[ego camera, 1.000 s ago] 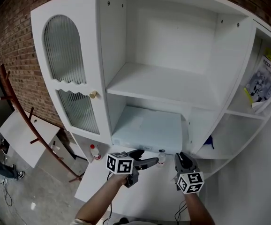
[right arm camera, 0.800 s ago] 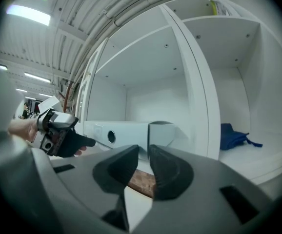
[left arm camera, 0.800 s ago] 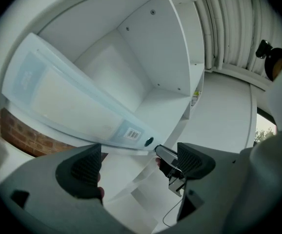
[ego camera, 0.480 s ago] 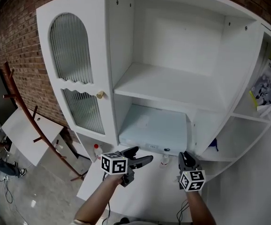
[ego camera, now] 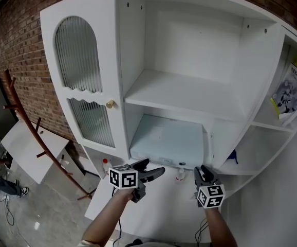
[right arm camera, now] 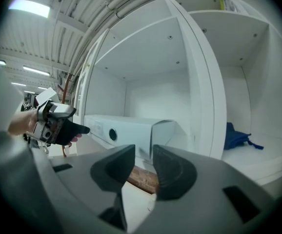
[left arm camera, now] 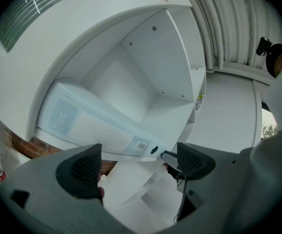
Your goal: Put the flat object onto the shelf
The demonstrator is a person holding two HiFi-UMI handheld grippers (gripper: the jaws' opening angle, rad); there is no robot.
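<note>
left tongs (ego camera: 151,168): wide open, empty, 7 o'clock of flat box (ego camera: 166,140)
right tongs (ego camera: 202,173): just opening — narrow gap, nothing held
risk: tongs pulled back carelessly may snag it — dragging it out of cabinet (ego camera: 94,45)

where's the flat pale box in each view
Head view: flat box at centre, in the cabinet's lower compartment.
Left gripper view: box left of centre, tilted.
Right gripper view: box at centre, above the jaws.
Shared landmark: white side panel at its right end.
</note>
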